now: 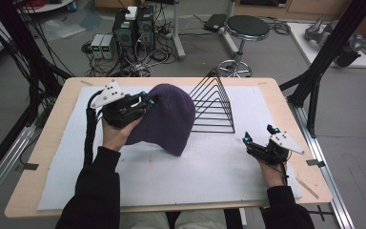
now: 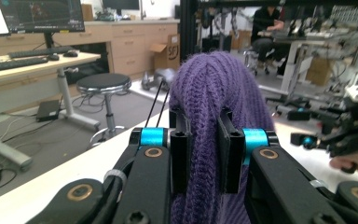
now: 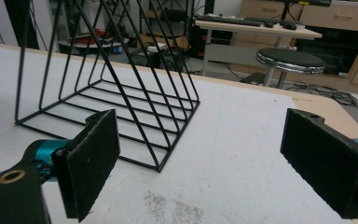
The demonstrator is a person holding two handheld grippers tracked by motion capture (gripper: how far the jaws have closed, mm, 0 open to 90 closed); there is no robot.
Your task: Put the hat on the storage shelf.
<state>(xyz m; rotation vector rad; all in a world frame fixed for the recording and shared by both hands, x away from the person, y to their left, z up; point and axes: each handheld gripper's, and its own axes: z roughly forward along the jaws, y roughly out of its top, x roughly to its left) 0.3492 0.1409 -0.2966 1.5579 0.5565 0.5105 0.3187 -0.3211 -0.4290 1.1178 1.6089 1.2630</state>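
the counter point(image 1: 62, 102) carries a white mat point(image 1: 209, 171), and on it stands a black wire rack point(image 1: 214, 102) of triangular dividers. the purple knit hat point(image 1: 164, 119) is lifted partly off the mat: its left side hangs from the left gripper point(image 1: 147, 101), while its lower right edge looks to rest on the mat just beside the rack. judging by this, the pickup is done and the placing is left, likely over or onto the rack. in the left gripper view the jaws are clenched on a fold of the hat point(image 2: 205, 140), the knit pinched between both pads. the right gripper point(image 1: 259, 134) sits low near the counter's right edge, well apart from the hat, its jaws spread wide and empty, pointed toward the rack point(image 3: 121, 93).
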